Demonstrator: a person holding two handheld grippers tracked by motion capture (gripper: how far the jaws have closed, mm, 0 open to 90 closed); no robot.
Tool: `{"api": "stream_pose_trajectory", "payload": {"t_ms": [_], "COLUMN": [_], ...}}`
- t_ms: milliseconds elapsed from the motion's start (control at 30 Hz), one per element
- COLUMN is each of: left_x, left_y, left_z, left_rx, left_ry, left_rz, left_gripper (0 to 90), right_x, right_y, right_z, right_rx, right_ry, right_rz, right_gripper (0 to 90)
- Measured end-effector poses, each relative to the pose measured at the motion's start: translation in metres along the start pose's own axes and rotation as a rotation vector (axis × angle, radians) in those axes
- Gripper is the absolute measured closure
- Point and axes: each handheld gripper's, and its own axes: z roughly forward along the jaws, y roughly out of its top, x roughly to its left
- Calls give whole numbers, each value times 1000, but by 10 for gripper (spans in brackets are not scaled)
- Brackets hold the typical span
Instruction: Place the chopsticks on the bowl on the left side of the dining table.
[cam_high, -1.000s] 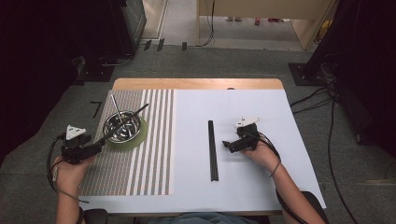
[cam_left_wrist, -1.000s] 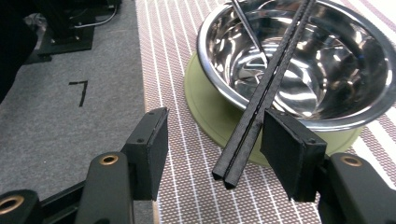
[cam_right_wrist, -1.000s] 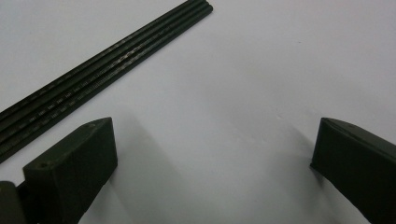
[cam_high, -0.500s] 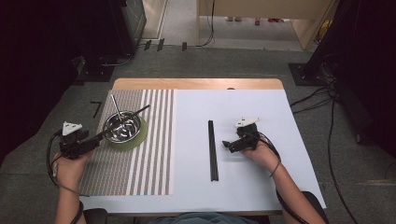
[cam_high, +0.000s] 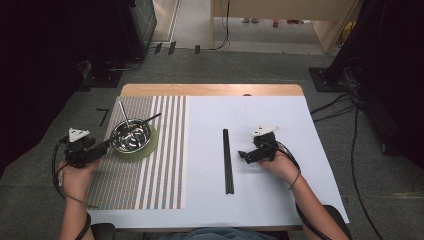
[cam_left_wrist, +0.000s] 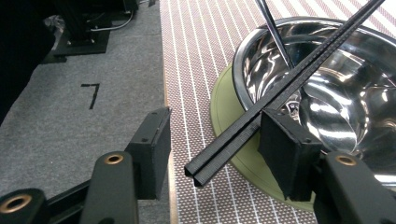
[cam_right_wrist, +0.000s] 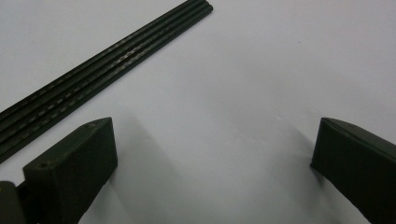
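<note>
The left gripper (cam_high: 102, 146) is drawing back slightly toward the table's left edge, its jaws closing a little. The black chopsticks (cam_left_wrist: 280, 95) lie between them across the steel bowl (cam_high: 131, 136), one pad touching, the other standing clear.

The table (cam_high: 210, 90) has a wooden top, visible as a bare strip along its far edge. A white sheet (cam_high: 280, 200) covers most of the surface. A striped mat (cam_high: 150, 185) lies on the left portion of the table, its right edge meeting the white sheet. On the striped mat, toward its far left part, sits a green coaster (cam_high: 150, 148). Black chopsticks (cam_high: 227, 161) lie flat on the white sheet, to the right of the striped mat and parallel to its stripes.
</note>
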Motion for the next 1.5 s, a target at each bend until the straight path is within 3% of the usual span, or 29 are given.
{"api": "stream_pose_trajectory", "payload": {"t_ms": [267,367,600,733,800,900,1100,1233,1400,1500], "left_x": [4,5,3,-2,-7,-17,-31,-38,-41,-46], "left_y": [3,3,8,18,23,29,38,44,52,57], "left_z": [7,9,0,-7,-10,-12,-7,-4,4,8], "left_rx": [4,-1,-17,-18,-41,-47,-24,-5,-3,-1], "left_ry": [17,2,25,2,-11,-11,-54,-57,-81,-83], "left_rz": [11,20,10,-27,-38,-27,-42,-34,-75,-67], "left_gripper": [474,453,427,504,528,579,696,766,811,829], "right_x": [0,0,0,0,0,0,0,1,0,0], "right_y": [0,0,0,0,0,0,0,0,0,0], "right_z": [0,0,0,0,0,0,0,-1,0,0], "right_rx": [0,0,-1,1,1,1,2,2,1,0], "right_ry": [0,0,0,-1,0,0,0,0,-1,-1], "right_rz": [0,0,0,2,2,2,6,6,3,3], "right_gripper": [0,0,0,0,0,0,0,0,0,0]}}
